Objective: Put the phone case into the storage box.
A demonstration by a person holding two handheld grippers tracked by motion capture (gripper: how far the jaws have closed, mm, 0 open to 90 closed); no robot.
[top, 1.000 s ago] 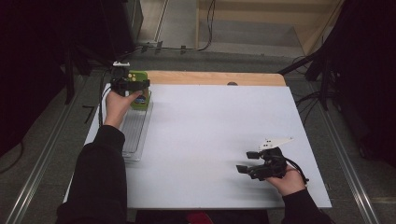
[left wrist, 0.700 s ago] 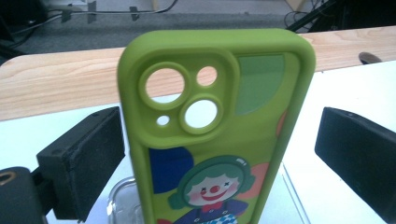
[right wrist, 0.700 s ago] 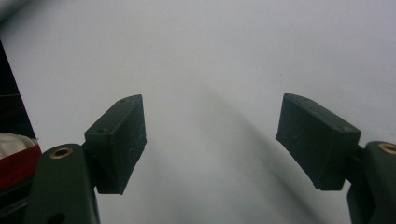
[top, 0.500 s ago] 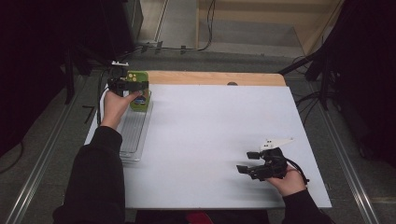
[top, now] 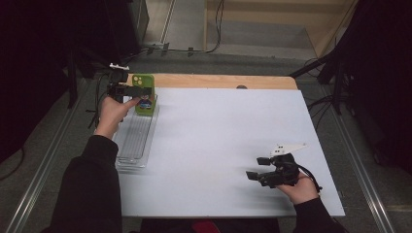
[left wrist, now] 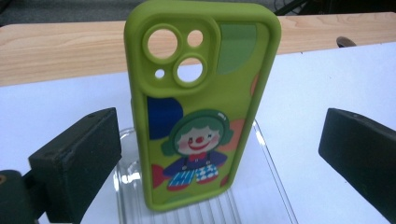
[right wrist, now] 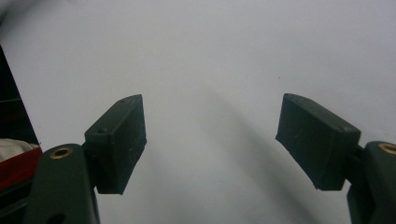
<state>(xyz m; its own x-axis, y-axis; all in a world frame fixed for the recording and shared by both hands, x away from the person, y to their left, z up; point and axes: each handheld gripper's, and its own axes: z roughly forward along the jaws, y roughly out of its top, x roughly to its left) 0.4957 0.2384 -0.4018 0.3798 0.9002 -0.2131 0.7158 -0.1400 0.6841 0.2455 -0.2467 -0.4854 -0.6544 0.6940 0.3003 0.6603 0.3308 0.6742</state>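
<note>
A lime-green phone case (top: 145, 92) (left wrist: 201, 107) with a clown picture stands upright at the far end of a clear ribbed tray (top: 132, 143) (left wrist: 123, 196). My left gripper (top: 132, 92) (left wrist: 224, 140) is open just short of the case. Its jaws stand wide on either side of the case and do not touch it. My right gripper (top: 257, 167) (right wrist: 210, 140) is open low over the white table (top: 223, 131) near the front right, with nothing between its jaws.
The tray runs along the table's left edge. A bare wooden strip (top: 218, 81) borders the far side of the white surface. Black stands and cables (top: 335, 63) lie on the floor beyond the table. A red and white object (right wrist: 14, 158) sits past the table edge.
My left gripper has drawn back a little from the green case, which stays standing in the tray. The right gripper has not moved.
</note>
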